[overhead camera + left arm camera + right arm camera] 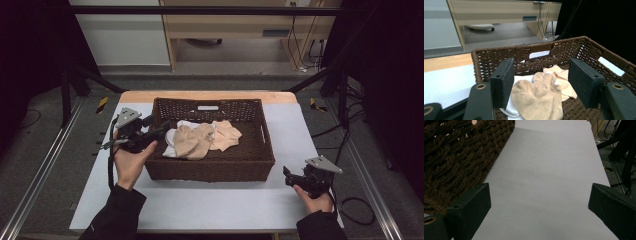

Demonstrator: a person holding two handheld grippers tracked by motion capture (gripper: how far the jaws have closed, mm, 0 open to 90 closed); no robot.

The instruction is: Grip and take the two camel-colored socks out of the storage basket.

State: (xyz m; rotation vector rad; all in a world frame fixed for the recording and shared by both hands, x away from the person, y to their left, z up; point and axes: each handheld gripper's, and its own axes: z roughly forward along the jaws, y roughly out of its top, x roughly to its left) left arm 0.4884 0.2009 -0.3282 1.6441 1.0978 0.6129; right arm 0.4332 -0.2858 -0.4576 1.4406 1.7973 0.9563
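A dark brown wicker basket (pixel 210 170) stands in the middle of the white-covered table (pixel 200 205). Inside lie a tan cloth (pixel 192 140), a paler peach cloth (pixel 226 134) and a white cloth (pixel 170 150). My left gripper (pixel 161 131) reaches over the basket's left rim, open and holding nothing. In the left gripper view the tan cloth (pixel 536 97) lies just beyond the spread jaws of that gripper (pixel 544 82), with the peach cloth (pixel 561 80) behind it. My right gripper (pixel 288 176) rests low on the table by the basket's front right corner, open (pixel 539 202) over the bare sheet (pixel 544 170).
The basket wall (pixel 454 157) stands close to the left of the right gripper. Black frame posts (pixel 65 85) and metal rails (pixel 45 165) flank the table. A wooden desk (pixel 240 25) and floor cables (pixel 355 210) lie beyond the table.
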